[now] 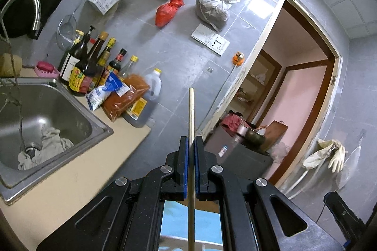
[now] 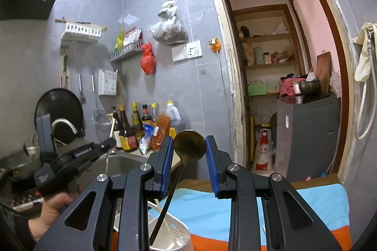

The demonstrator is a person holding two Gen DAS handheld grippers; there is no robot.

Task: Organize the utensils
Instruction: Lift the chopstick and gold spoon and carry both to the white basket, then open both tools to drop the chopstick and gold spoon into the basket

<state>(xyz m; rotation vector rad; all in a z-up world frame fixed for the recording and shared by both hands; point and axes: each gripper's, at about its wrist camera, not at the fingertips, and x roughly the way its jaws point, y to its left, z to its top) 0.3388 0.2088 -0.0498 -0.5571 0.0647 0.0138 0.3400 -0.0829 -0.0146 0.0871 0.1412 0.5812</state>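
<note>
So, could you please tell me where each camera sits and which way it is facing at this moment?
Left wrist: on the left gripper, shut on a chopstick, tilted toward the grey tiled wall, sink and doorway.
Right wrist: on the right gripper, open around a ladle standing in a white holder; the left gripper and hand show.
Shared: bottles, red bag, doorway.

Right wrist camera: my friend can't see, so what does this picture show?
The right gripper is open around a brass-coloured ladle standing in a white utensil holder. The left gripper holds a pale chopstick over the sink.
</note>
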